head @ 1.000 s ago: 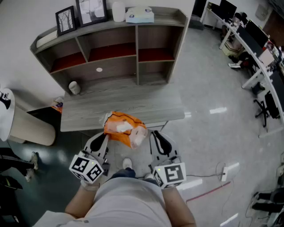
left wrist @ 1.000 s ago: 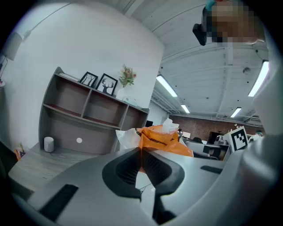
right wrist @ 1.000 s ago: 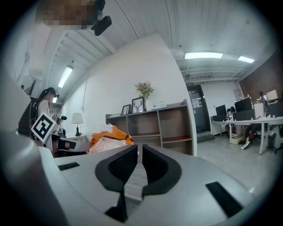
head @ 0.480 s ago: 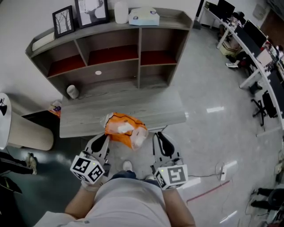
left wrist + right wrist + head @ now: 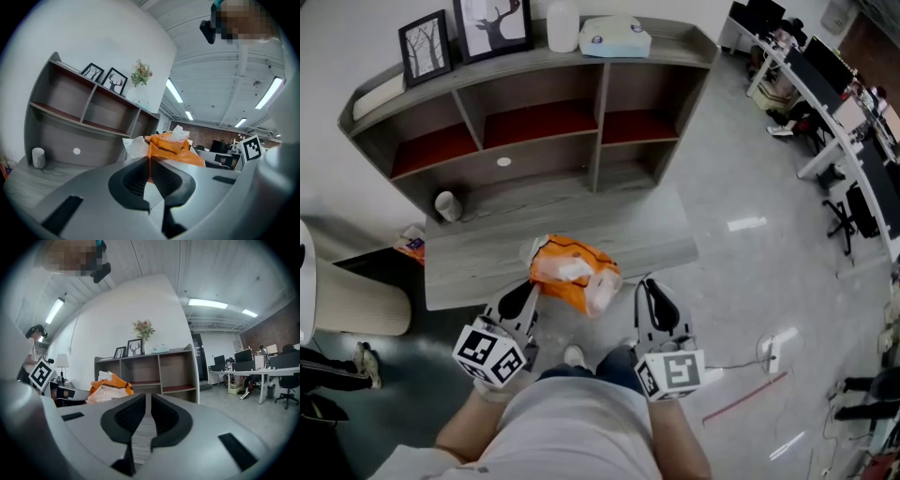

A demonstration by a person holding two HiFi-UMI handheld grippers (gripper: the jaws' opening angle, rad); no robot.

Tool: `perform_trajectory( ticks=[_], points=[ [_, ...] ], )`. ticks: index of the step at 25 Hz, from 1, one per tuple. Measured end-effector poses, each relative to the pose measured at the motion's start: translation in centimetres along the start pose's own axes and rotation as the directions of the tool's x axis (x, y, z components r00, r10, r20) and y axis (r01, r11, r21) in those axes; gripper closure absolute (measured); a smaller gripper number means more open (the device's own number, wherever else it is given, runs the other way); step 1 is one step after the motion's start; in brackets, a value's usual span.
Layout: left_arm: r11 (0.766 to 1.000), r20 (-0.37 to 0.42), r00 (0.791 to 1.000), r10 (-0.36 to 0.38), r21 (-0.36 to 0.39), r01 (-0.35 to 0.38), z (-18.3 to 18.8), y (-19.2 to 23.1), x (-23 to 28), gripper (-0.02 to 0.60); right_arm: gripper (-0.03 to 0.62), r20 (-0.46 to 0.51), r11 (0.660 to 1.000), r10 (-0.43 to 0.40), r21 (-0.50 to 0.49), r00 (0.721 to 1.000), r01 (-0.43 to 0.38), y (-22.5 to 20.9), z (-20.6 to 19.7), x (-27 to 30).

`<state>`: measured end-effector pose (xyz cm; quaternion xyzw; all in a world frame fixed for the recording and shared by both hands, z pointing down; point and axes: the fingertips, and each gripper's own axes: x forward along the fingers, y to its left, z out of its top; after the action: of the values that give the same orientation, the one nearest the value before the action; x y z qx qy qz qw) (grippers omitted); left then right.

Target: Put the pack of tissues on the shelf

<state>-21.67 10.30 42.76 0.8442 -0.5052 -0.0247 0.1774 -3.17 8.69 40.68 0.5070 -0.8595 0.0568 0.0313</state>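
Observation:
The pack of tissues (image 5: 574,274) is orange plastic with white tissue showing, and it hangs in the air over the near edge of a grey low table (image 5: 619,230). My left gripper (image 5: 532,289) is shut on the pack's left end. The left gripper view shows its jaws (image 5: 147,161) pinching the orange wrapper (image 5: 173,147). To the right of the pack my right gripper (image 5: 649,286) is shut with nothing in it, and the pack (image 5: 110,387) lies to its left. The grey shelf (image 5: 598,122) stands beyond the table.
On the shelf top stand two picture frames (image 5: 425,45), a white jar (image 5: 563,26) and a tissue box (image 5: 615,36). A white cup (image 5: 447,205) sits at the table's back left. Office desks (image 5: 844,122) line the right, and a power strip (image 5: 773,345) lies on the floor.
The shelf and table have drawn slightly nearer in the head view. Both grippers and the held pack have shifted a little to the right. Neither grip has changed.

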Motion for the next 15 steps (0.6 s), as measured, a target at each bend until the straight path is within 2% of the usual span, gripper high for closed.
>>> perform_trajectory(
  ticks=[4,15],
  points=[
    [1.0,-0.005,1.0,-0.016,0.002,0.016,0.3,0.7,1.4,0.56,0.548,0.002,1.0,-0.01,0.02,1.0,0.01,-0.7,-0.3,1.4],
    [1.0,-0.021,1.0,0.018,0.0,-0.018,1.0,2.1,8.4,0.56,0.548,-0.012,0.997,0.026,0.07,1.0,-0.025,-6.3,-0.6,7.6]
  ],
)
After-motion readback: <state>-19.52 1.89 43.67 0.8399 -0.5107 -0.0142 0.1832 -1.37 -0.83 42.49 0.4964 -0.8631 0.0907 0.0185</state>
